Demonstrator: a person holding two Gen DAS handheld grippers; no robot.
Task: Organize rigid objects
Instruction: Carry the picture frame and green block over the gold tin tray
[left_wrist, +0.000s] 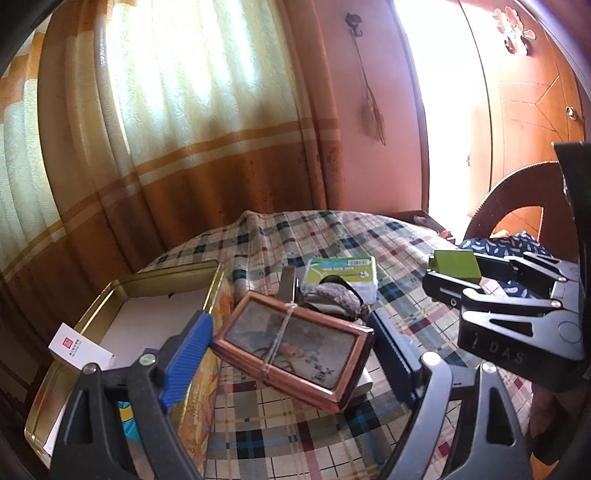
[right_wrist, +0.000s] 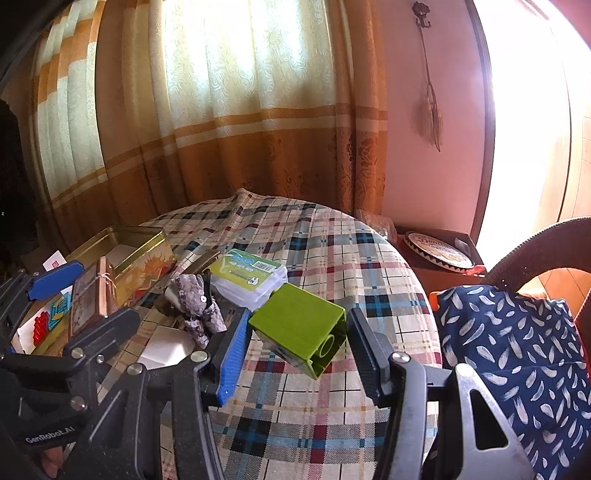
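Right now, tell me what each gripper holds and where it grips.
Left gripper: the framed picture, clamped by its two short ends. Right gripper: the green block, pinched on opposite side faces.

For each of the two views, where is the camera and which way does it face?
Left wrist: on the left gripper, facing the curtain across the table; it grips a framed picture beside the gold tin.
Right wrist: on the right gripper, same heading, gripping a green block.
Shared: tin, picture, block, each other's gripper.
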